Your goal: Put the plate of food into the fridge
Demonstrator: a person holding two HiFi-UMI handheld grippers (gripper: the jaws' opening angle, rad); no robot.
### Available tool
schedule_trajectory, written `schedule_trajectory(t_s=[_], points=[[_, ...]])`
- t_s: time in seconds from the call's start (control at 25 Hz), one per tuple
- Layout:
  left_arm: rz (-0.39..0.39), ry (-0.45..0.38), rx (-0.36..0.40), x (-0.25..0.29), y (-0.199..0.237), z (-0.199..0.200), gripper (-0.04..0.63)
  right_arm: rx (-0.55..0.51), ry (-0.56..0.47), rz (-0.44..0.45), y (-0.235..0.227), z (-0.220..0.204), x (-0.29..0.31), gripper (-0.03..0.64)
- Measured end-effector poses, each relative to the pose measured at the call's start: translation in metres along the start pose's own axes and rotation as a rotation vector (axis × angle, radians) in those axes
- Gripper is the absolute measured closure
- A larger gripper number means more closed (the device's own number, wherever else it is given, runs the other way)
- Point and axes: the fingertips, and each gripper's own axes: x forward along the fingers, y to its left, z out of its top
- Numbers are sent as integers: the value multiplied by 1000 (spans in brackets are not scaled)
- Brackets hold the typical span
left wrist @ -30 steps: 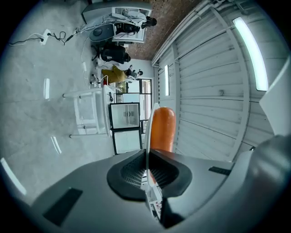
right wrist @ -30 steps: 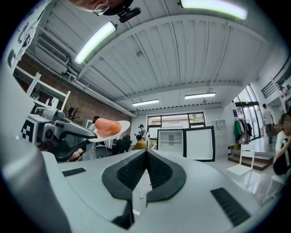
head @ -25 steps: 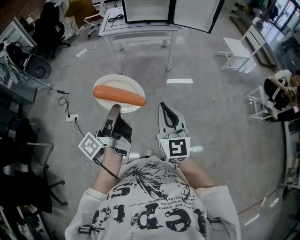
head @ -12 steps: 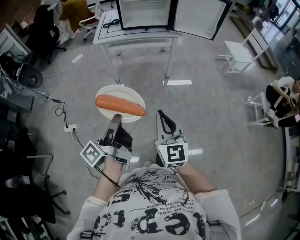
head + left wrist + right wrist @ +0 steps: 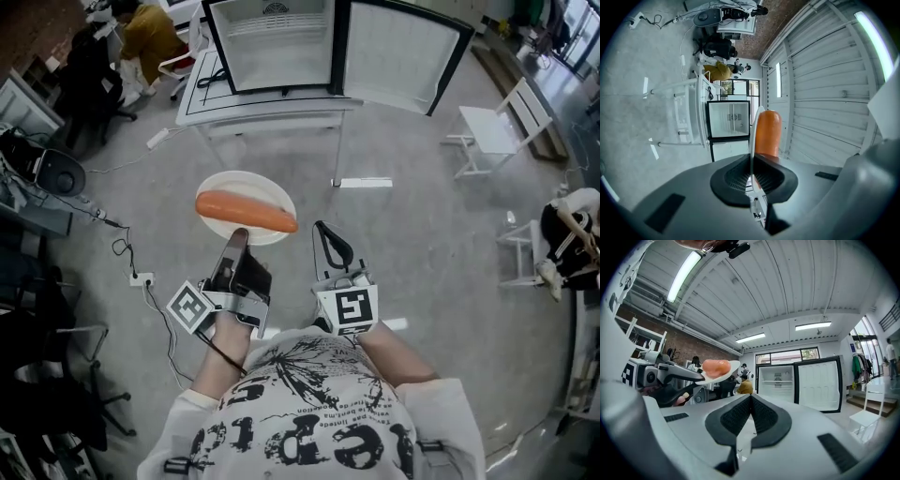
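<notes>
A white plate (image 5: 262, 185) carrying a long orange sausage (image 5: 246, 212) hangs above the floor, held out in front of me. My left gripper (image 5: 238, 232) is shut on the plate's near rim. In the left gripper view the rim (image 5: 751, 150) runs edge-on between the pads, with the sausage (image 5: 768, 133) beyond. My right gripper (image 5: 321, 226) is beside it, shut and holding nothing; its pads meet in the right gripper view (image 5: 750, 399). The small fridge (image 5: 272, 42) stands on a white table (image 5: 267, 105) ahead, with its door (image 5: 398, 52) swung wide.
White chairs (image 5: 497, 127) stand to the right, and a seated person (image 5: 572, 234) is at the far right. Dark office chairs (image 5: 56, 169) and floor cables (image 5: 131, 262) lie to the left. Another person in a yellow top (image 5: 150, 33) sits at the back left.
The fridge and table have come nearer and show more fully at the top of the head view. The plate stays in the left gripper, and both grippers keep their positions.
</notes>
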Motion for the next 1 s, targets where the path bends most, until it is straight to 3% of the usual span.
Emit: schedule_trajectory(t_s=[0.4,0.64,0.84,1.0], points=[[14,-8,-21,93,21,-5,573,-9,-7,1,-80,5,66,615],[9,17,31,135,27,5,573,-7,-1,-26,-110,5,97,615],[-2,63,30,175,39,26,574,-25,10,-42,-117,-2,140,615],[7,77,-24,223,54,68,574,-47,26,-53,-122,3,199,616]])
